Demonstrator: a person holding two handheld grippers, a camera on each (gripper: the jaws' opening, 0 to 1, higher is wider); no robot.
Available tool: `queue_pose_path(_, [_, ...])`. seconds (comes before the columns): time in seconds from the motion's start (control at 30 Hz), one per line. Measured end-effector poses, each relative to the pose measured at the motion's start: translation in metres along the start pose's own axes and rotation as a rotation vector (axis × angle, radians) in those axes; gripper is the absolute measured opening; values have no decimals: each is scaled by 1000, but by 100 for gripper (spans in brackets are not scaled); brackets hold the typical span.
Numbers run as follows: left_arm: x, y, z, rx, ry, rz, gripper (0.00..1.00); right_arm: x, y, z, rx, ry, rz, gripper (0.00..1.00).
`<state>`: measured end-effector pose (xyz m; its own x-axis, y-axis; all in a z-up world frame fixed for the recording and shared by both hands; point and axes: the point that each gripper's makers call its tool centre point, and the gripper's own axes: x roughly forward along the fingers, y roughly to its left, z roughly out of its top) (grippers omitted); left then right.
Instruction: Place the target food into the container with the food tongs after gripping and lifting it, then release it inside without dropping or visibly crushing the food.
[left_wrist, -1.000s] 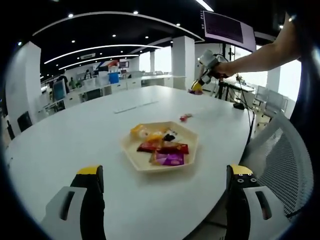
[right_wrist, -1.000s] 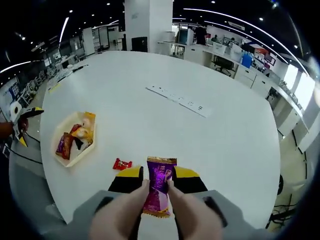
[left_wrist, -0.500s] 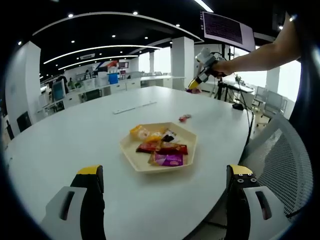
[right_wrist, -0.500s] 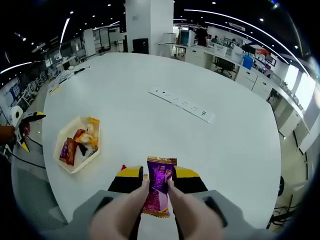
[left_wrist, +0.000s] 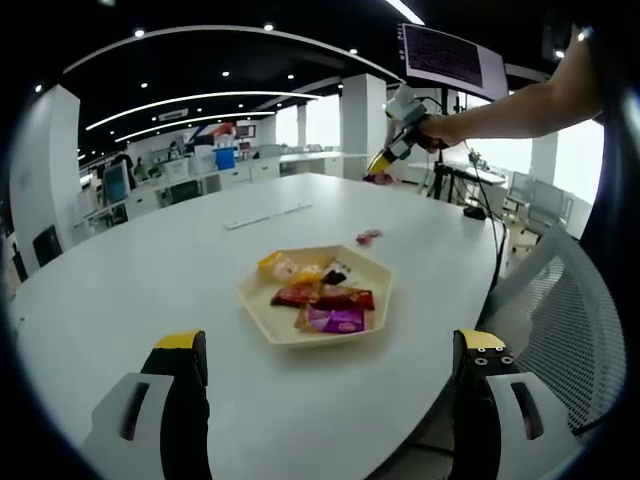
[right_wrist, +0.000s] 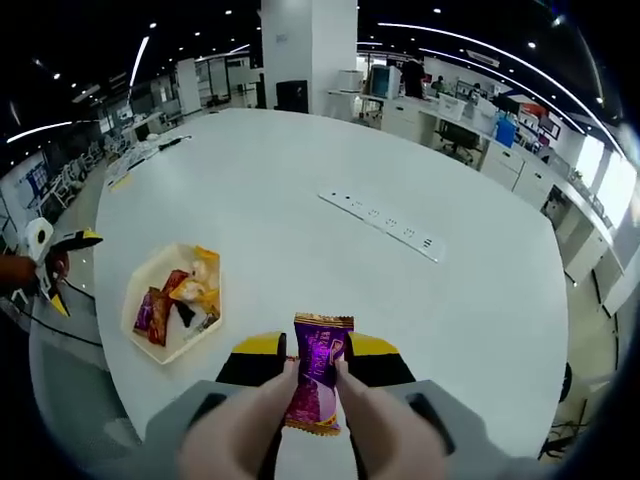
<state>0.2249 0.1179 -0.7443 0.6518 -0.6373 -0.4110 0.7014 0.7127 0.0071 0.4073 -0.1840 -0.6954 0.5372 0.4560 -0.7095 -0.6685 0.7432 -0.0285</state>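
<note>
Purple crinkly foil snack packet (right_wrist: 318, 385), likely light and slippery, sat clenched mid-body in the right claw (right_wrist: 316, 372); left claw (left_wrist: 325, 400) gaped.

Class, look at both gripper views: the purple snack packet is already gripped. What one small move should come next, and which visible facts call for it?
Probably carry the right gripper across toward the tray. Its jaws are shut on the purple packet, held high above the white table, while the tray of snacks lies off to one side, not beneath the packet. Releasing now would drop it on the table.
</note>
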Motion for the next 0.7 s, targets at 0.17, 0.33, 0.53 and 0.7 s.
queue_pose_path(0.17, [1,-2,0,8,2,-10,99,3,15,10,-12,-8,16,22])
queue_pose_path(0.33, [0,-2,1,8,-3,-11,99,9,28,12,-27,-1,30,22])
queue_pose_path(0.53, [1,-2,0,10,0,-11,99,15,39,18,-24,-8,50,22])
queue_pose_path(0.7, [0,-2,0,13,2,-9,99,20,54,29,-30,-21,70,22])
